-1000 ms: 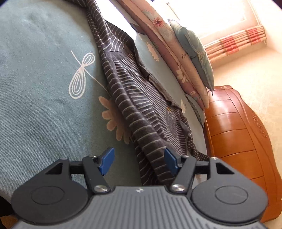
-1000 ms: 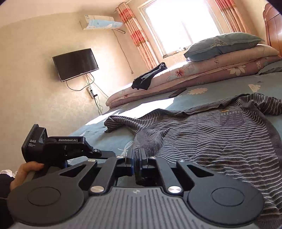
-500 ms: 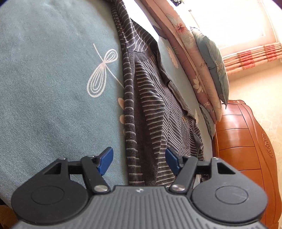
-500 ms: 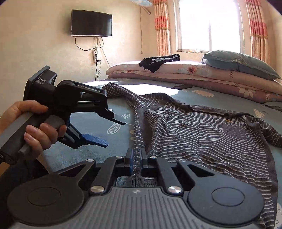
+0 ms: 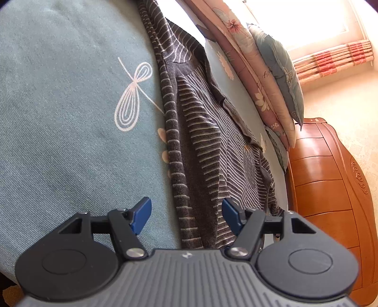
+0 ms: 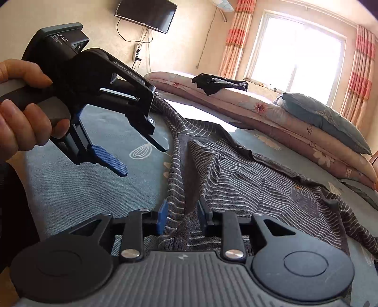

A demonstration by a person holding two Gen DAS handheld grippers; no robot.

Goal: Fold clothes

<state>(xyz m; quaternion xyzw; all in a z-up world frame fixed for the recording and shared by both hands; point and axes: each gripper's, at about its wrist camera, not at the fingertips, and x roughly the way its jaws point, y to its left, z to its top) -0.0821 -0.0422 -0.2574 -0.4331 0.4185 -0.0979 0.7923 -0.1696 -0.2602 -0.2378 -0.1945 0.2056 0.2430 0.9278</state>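
Observation:
A dark grey sweater with thin white stripes [image 5: 200,141] lies spread on the teal bed sheet [image 5: 70,118], its left side folded in as a long band. In the left wrist view my left gripper [image 5: 186,215] stands open just above the sweater's near edge and holds nothing. In the right wrist view the right gripper [image 6: 183,215] has its jaws opening, and the sweater's [image 6: 236,184] hem lies loose between the pads. A hand [image 6: 23,118] holds the left gripper [image 6: 139,155] at upper left, over the sheet [image 6: 70,189].
Folded floral quilts [image 6: 271,113] with a grey-green pillow [image 6: 326,120] and a black garment [image 6: 217,82] line the far side of the bed. A wooden headboard [image 5: 326,177] stands at the right. A wall TV [image 6: 146,11] and a bright window [image 6: 295,52] are behind.
The right gripper's jaws, shut on the sweater's hem before, have parted. That gripper rolled and came down over the bed. The sweater's left edge went from bunched to a straight band.

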